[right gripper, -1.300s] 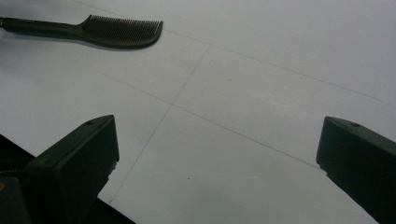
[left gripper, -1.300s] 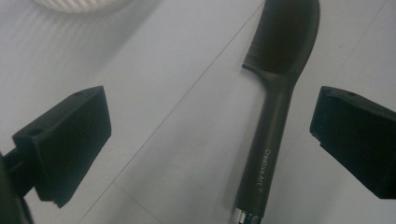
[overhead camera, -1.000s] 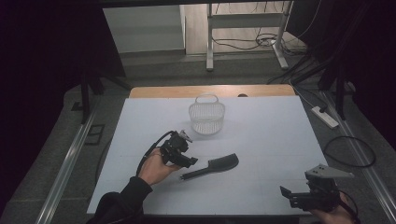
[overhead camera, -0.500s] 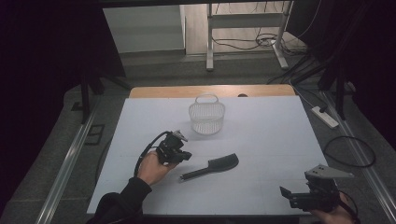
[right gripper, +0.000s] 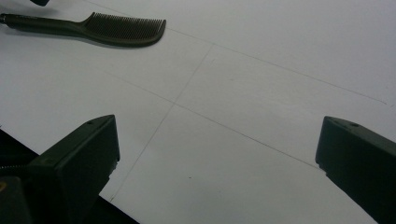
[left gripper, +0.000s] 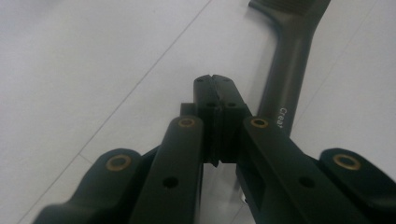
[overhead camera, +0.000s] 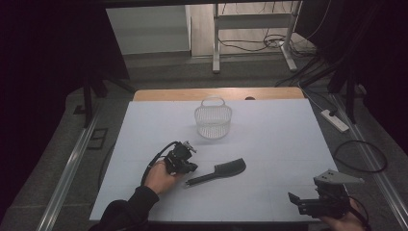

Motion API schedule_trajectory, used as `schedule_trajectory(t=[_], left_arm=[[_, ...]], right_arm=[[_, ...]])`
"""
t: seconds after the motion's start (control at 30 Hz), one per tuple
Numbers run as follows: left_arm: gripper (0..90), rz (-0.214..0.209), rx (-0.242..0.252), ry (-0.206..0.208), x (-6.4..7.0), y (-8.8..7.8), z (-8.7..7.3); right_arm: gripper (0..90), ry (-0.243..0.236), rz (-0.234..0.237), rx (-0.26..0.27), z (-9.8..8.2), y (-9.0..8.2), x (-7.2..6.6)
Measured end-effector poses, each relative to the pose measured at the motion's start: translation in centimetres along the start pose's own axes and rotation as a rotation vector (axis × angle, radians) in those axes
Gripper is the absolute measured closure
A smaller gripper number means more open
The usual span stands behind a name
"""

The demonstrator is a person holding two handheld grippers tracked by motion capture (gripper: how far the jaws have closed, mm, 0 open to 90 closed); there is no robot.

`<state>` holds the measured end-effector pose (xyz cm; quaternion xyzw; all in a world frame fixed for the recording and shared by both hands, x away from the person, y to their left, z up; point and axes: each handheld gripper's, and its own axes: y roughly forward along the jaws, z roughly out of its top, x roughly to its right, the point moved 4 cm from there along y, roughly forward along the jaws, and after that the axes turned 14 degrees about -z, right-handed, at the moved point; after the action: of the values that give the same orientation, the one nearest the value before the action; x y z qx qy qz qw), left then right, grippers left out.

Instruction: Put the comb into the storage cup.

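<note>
A black comb (overhead camera: 219,172) lies flat on the white table cover (overhead camera: 279,139), handle toward the left. My left gripper (overhead camera: 193,167) rests low by the handle's end, its jaws shut tight with nothing between them. In the left gripper view the closed fingertips (left gripper: 215,81) meet just left of the comb handle (left gripper: 287,79), which lies beside them, not gripped. My right gripper (overhead camera: 292,198) is held at the table's near right corner, open and empty (right gripper: 217,133), facing the comb (right gripper: 116,28) across bare cover. A white wire basket (overhead camera: 213,120) stands upright behind the comb.
The wooden table edge (overhead camera: 216,94) shows beyond the cover. A power strip (overhead camera: 336,120) and cables (overhead camera: 358,156) lie on the floor at the right. A metal frame (overhead camera: 216,43) stands behind the table.
My left hand has shifted a little toward the near edge, closer to the comb's handle end. The right gripper, the comb and the basket stay where they were.
</note>
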<state>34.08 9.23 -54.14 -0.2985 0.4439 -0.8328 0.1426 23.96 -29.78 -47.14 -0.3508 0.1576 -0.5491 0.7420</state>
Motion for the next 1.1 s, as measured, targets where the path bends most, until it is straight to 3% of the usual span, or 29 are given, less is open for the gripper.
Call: schedule_trajectory(t=[0.3, 0.7, 1.1], left_arm=[[89.1, 0.002, -0.027, -0.013, -0.2, 0.7, -0.3], [89.1, -0.018, -0.048, -0.007, 1.3, 1.0, -0.7], [89.1, -0.040, -0.048, -0.028, 2.3, 1.1, -1.2]], right_arm=[[0.8, 0.000, 0.000, 0.001, 0.0, 0.0, 0.0], [1.1, -0.003, 0.001, 0.003, 0.0, 0.0, 0.0], [1.2, -0.013, 0.007, 0.006, 0.1, 0.0, -0.1]])
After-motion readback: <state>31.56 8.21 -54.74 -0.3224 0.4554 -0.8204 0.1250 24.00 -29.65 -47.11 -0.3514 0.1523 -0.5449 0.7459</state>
